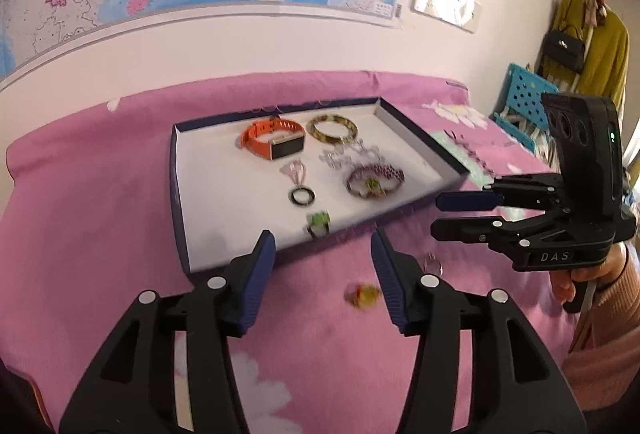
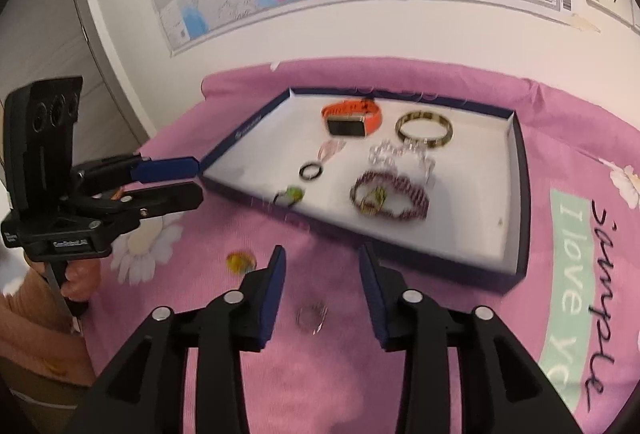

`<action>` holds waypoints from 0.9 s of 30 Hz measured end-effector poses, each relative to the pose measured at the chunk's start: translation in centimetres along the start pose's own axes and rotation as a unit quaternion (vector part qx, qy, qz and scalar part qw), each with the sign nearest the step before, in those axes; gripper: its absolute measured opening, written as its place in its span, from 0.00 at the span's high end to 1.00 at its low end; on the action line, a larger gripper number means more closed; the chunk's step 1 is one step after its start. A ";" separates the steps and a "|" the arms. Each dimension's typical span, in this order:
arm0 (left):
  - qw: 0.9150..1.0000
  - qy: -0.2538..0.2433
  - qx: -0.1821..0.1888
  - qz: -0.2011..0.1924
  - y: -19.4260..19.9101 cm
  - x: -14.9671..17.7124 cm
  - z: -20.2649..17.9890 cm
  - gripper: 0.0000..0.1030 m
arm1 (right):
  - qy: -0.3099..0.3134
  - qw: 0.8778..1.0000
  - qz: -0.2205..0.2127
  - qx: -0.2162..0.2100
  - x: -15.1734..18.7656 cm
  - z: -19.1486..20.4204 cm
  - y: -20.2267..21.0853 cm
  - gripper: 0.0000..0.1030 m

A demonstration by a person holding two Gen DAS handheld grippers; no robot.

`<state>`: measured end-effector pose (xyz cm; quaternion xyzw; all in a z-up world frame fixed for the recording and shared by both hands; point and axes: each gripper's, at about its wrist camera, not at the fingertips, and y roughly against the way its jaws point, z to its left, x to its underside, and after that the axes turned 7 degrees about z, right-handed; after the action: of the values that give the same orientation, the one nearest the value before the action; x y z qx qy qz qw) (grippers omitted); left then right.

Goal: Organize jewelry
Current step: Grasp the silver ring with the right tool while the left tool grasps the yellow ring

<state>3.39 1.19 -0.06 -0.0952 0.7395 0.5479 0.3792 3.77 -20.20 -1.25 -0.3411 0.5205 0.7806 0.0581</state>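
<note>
Clear ring (image 2: 311, 317) between open right gripper (image 2: 322, 290) fingers

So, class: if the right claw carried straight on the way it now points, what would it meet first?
Probably the clear ring lying on the pink cloth, which sits between the open fingers of the right claw. The blue-rimmed tray lies just beyond. The ring is blurred, so depth is uncertain.

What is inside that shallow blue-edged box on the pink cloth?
Inside the shallow blue-edged box: an orange-strapped watch, a mottled bangle, a clear bead bracelet, a purple beaded bracelet, a black ring and a green ring. Nothing looks covered.
</note>
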 end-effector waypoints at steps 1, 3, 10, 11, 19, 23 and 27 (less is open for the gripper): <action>1.000 -0.004 -0.004 0.003 0.0 0.4 -0.2 0.50 | 0.002 1.000 0.004 -0.001 0.4 0.2 -0.2 0.62; 1.000 -0.008 -0.002 0.010 -0.2 1.1 -0.4 0.50 | 0.005 1.000 0.014 0.005 1.2 0.6 -0.6 0.62; 0.999 -0.009 0.006 0.031 -1.2 2.8 -1.3 0.49 | 0.010 0.999 0.035 0.014 2.7 1.3 -1.6 0.62; 0.999 -0.011 0.008 0.033 -1.4 2.8 -1.4 0.49 | 0.012 0.999 0.035 0.016 2.8 1.4 -1.6 0.62; 0.998 -0.026 0.002 0.062 -3.0 3.0 -2.3 0.54 | 0.011 0.999 0.034 0.018 2.8 1.4 -1.9 0.58; 0.997 -0.027 0.010 0.070 -3.6 2.8 -2.6 0.60 | 0.011 0.999 0.033 0.016 2.8 1.4 -2.0 0.56; 0.996 -0.027 0.011 0.083 -4.5 2.6 -2.9 0.66 | 0.011 0.999 0.032 0.015 2.9 1.7 -2.1 0.52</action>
<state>2.78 -2.32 -4.74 -0.0145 0.7404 0.5717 0.3533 1.76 -18.54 -4.23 -0.3314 0.5439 0.7703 0.0327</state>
